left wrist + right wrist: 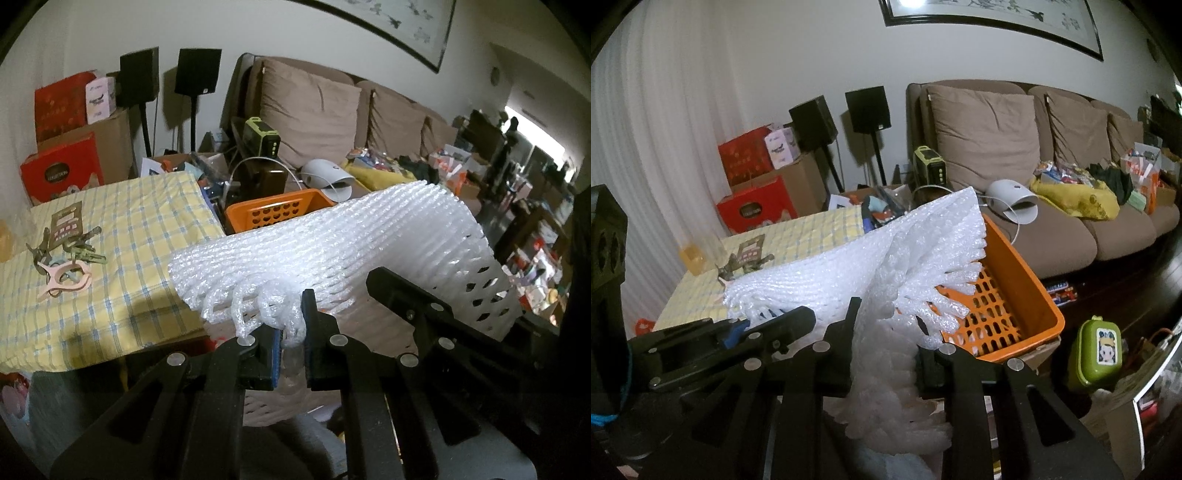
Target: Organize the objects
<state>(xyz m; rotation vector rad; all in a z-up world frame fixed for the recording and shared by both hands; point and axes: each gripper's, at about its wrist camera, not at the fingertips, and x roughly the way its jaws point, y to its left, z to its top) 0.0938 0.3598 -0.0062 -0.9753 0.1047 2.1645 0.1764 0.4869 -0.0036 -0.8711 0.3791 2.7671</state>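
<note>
Background: a brown sofa (1052,229) with three back cushions along the wall, a framed picture (997,18) above it, two black speakers on stands (868,110) beside red cartons (757,210), a green lidded container (1097,350) on the dark floor, and a white curtain (665,129) at left.

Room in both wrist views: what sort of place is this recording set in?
Most likely a lived-in, cluttered home living room: a brown sofa with big cushions, two black speakers on stands, a framed picture on the wall, and stacked cardboard boxes in the corner.
</note>
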